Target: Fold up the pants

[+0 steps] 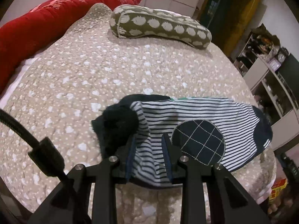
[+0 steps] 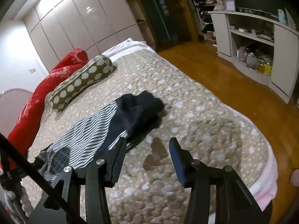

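The small navy-and-white striped pants (image 1: 186,123) lie across the beige spotted bedspread (image 1: 84,74), with a navy checked knee patch (image 1: 200,141) and dark cuffs bunched at the left. My left gripper (image 1: 149,149) is shut on a fold of the striped cloth near the knee patch. In the right wrist view the pants (image 2: 93,130) lie to the left, the dark waistband end (image 2: 142,108) ahead. My right gripper (image 2: 147,149) is open and empty above the bedspread, its left finger close beside the pants' edge.
A red quilt (image 1: 46,24) and an olive spotted bolster pillow (image 1: 160,26) lie at the far side of the bed. The bed's edge (image 2: 265,183) is to the right, with wooden floor (image 2: 233,78) and white shelving (image 2: 261,37) beyond.
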